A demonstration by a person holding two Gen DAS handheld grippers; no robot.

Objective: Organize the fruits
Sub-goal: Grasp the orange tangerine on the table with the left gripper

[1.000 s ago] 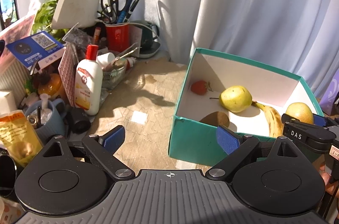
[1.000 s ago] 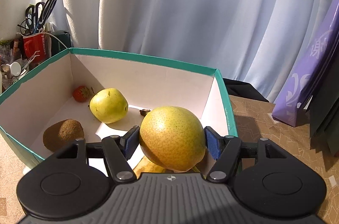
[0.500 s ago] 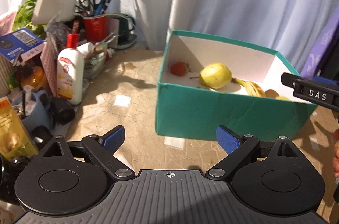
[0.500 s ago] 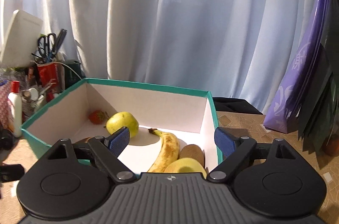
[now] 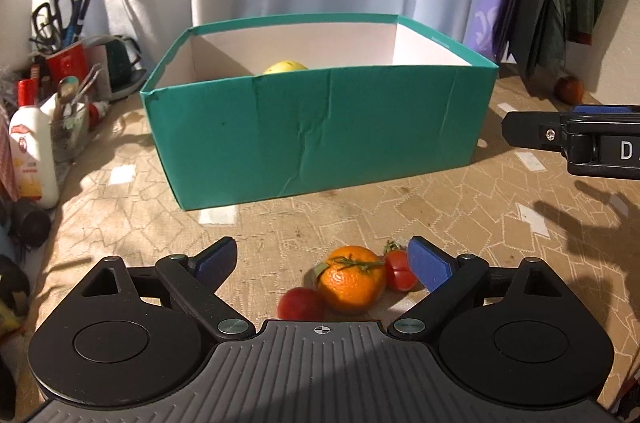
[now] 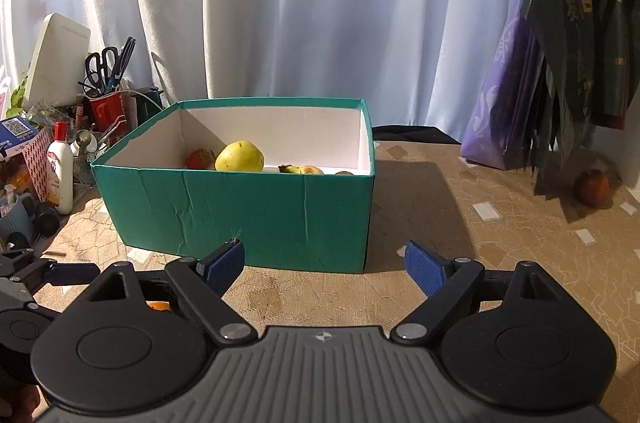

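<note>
A: Left gripper (image 5: 322, 259) state?
B: Jaws spread wide and have just been narrowing a little — nothing clamped. It points down at the tabletop (image 5: 460, 207) in front of the box (image 5: 320, 131). An orange (image 5: 352, 283) sits between the pads, nearer the right one, touching neither.
A: Anything else there?
B: A tomato (image 5: 398, 269) touches the orange's right side, just beside the right pad (image 5: 428, 265). Another red fruit (image 5: 300, 303) lies at the orange's lower left, partly hidden by the gripper body; can't tell what kind.
A: Right gripper (image 6: 324, 263)?
B: Released, jaws wide, empty. It sits off the box's near right corner, over bare tabletop. In the left view one finger of it shows at the right edge.
A: Box contents?
B: From the right view: strawberry (image 6: 199, 158) in the far left corner, pear (image 6: 239, 156) just beside it, banana (image 6: 302, 169) tip further right, and something brown (image 6: 344, 173) at the right wall — mostly hidden behind the front wall. The left view only shows the pear's top over the rim.
A: Other fruit outside?
B: One reddish round fruit (image 6: 592, 187) near the tabletop's far right edge, under the hanging bags (image 6: 576, 35) — well apart from the box.
A: Left edge?
B: Clutter: red cup (image 6: 106, 109) with scissors (image 6: 102, 63), white bottle (image 6: 60, 171).
</note>
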